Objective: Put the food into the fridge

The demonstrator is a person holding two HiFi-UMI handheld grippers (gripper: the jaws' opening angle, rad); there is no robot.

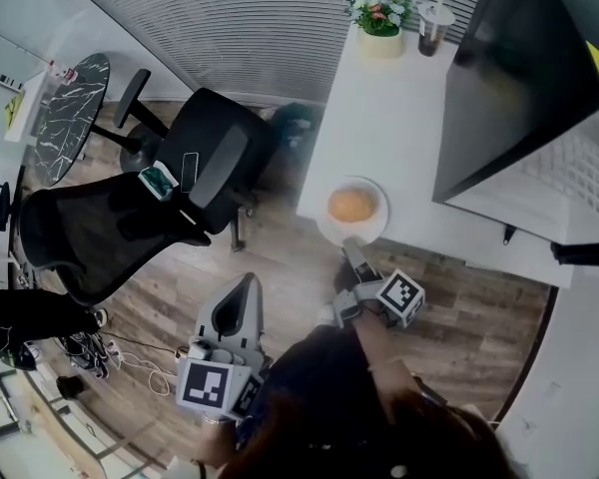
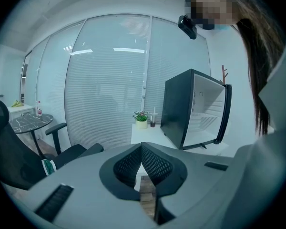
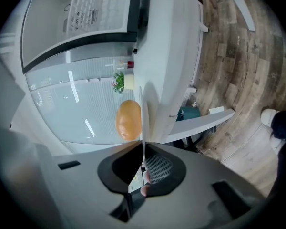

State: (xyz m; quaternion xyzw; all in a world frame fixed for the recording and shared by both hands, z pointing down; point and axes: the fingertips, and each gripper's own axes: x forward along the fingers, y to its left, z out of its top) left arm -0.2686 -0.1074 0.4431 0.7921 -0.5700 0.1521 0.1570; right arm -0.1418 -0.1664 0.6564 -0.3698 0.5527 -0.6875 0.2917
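Right hand-held gripper (image 1: 351,249): jaws clamped on plate (image 1: 377,224) rim, bun (image 1: 351,205) aboard.
Left hand-held gripper (image 1: 244,281): jaws together, empty.
Handling: keep plate level; lift slowly toward open fridge (image 1: 509,78).

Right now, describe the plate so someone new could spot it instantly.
Find the white table with the black fridge on it. At the table's near edge is a round white plate carrying one orange-brown bun, its rim pinched by the right gripper. Unlike the potted plant and cup at the far end, it is flat and holds food.
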